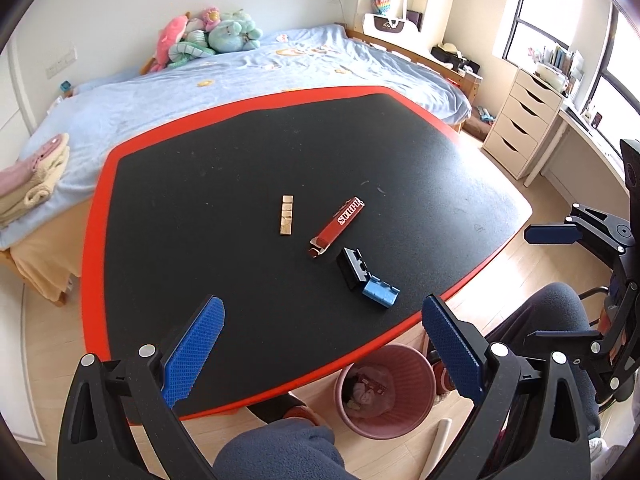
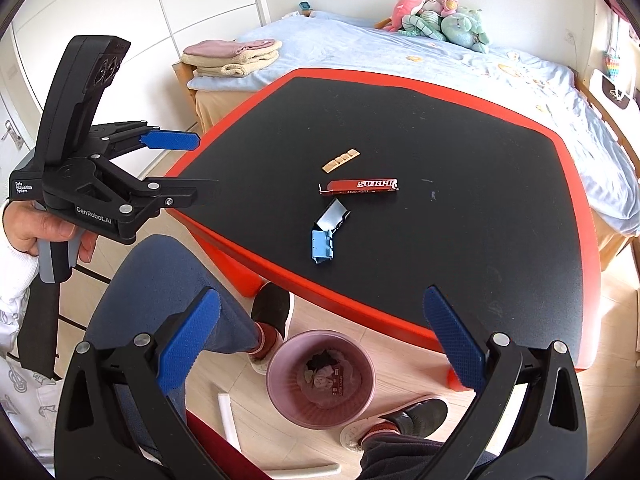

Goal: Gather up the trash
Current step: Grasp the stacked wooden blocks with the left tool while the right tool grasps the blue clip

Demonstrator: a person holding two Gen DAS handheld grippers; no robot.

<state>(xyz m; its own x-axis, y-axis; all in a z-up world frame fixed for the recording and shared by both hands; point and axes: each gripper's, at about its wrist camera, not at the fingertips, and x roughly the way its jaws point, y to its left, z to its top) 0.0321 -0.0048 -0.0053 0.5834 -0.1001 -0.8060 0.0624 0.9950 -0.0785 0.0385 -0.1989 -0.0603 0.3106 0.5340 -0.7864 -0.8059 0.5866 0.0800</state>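
Black, red-edged worktop carries three scraps near its middle: a tan strip, a red wrapper and a black-and-blue box. Below its near edge, a pink bin stands on the floor. Left gripper and right gripper hover with fingers spread wide, empty.

White walls, pale wood floor; blue-sheeted bed, cream drawer unit, bright daylit window

Plush toys are piled on a blue-sheeted bed. Folded towels are stacked at its corner
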